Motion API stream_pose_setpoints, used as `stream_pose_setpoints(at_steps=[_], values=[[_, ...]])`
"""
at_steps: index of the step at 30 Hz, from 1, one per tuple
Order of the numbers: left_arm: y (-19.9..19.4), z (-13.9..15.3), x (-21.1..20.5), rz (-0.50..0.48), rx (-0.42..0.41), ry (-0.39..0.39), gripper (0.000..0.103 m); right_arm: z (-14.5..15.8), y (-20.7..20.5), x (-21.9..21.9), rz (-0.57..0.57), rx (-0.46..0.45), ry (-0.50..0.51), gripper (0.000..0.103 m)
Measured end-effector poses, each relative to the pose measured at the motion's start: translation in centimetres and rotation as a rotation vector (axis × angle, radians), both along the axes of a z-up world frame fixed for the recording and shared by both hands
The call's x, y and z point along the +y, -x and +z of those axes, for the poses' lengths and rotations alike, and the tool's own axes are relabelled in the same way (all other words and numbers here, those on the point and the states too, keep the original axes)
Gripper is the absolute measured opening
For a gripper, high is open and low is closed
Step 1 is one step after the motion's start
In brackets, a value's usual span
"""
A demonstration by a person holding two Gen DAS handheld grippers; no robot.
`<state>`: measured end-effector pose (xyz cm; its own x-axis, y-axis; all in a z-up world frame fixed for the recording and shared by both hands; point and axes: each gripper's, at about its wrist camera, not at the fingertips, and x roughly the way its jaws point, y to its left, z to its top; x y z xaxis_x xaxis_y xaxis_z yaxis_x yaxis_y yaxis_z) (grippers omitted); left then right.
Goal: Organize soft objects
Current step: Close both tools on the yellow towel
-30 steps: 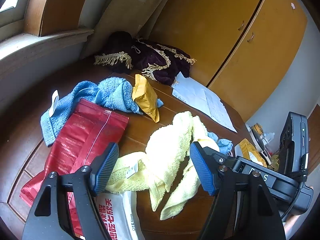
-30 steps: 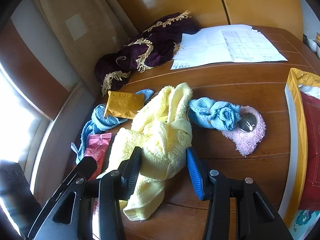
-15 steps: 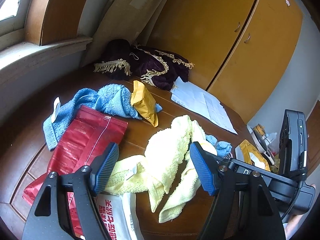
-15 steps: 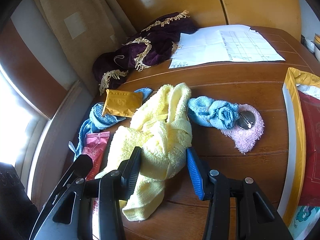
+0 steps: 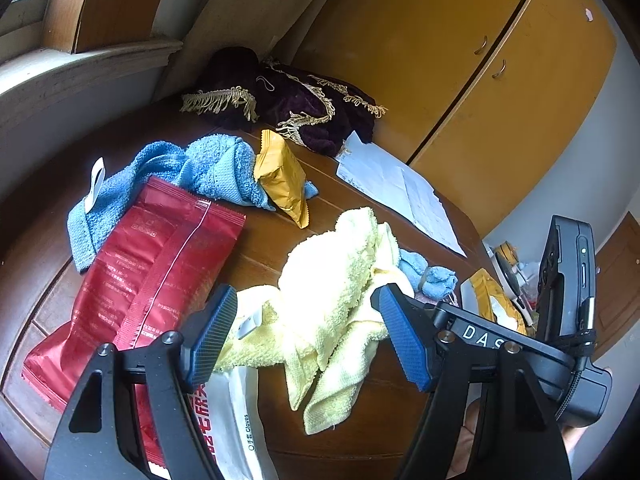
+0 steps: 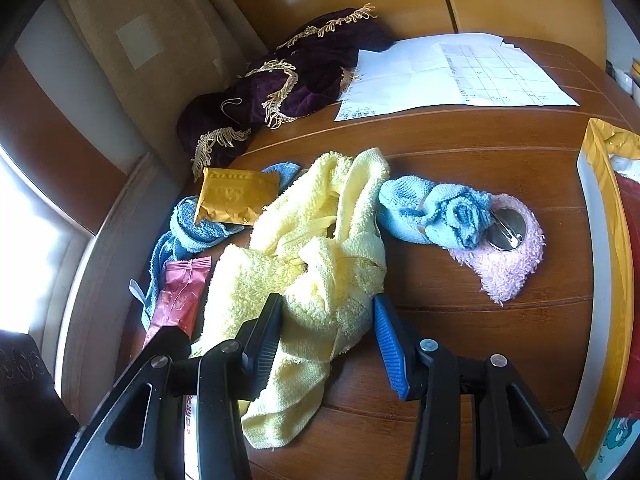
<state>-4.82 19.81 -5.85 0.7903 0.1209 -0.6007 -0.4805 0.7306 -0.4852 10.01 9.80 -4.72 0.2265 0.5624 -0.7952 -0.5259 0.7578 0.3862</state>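
A crumpled yellow towel (image 5: pixel 328 280) (image 6: pixel 312 256) lies mid-table. My left gripper (image 5: pixel 308 332) is open just in front of it, and part of the towel shows between its fingers. My right gripper (image 6: pixel 328 332) is open too, its fingers on either side of a bunched fold near the towel's end. A blue towel (image 5: pixel 200 168) (image 6: pixel 184 232) lies at the far left. A small light-blue cloth (image 6: pixel 440 212) (image 5: pixel 428 276) rests against a pink fuzzy piece (image 6: pixel 508 264) that carries a round metal badge (image 6: pixel 508 232).
A red packet (image 5: pixel 152 264), an orange packet (image 5: pixel 284 180) (image 6: pixel 236 196) and a white glove bag (image 5: pixel 232 412) lie among the towels. A purple fringed cloth (image 6: pixel 292 84) and papers (image 6: pixel 452 76) sit at the back. A yellow-edged box (image 6: pixel 600 240) stands at the right.
The left wrist view has shifted slightly, so the yellow towel sits a little higher in it. The right gripper has barely moved. Both stay open and nothing has been taken hold of.
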Motion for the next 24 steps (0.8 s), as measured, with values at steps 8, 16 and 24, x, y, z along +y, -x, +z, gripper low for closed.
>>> stream_pose_setpoints(at_steps=[8,16,24], values=[[0.4,0.8,-0.9,0.016,-0.048,-0.054,0.073,0.0,0.1,0.0,0.005,-0.008,-0.002,0.047],[1.0,1.2,-1.1,0.036,-0.062,-0.076,0.073,-0.1,0.3,0.2,0.017,0.001,-0.012,0.047],[1.1,1.3,-0.5,0.081,-0.066,-0.093,0.073,-0.2,0.3,-0.2,0.02,0.006,-0.024,0.047]])
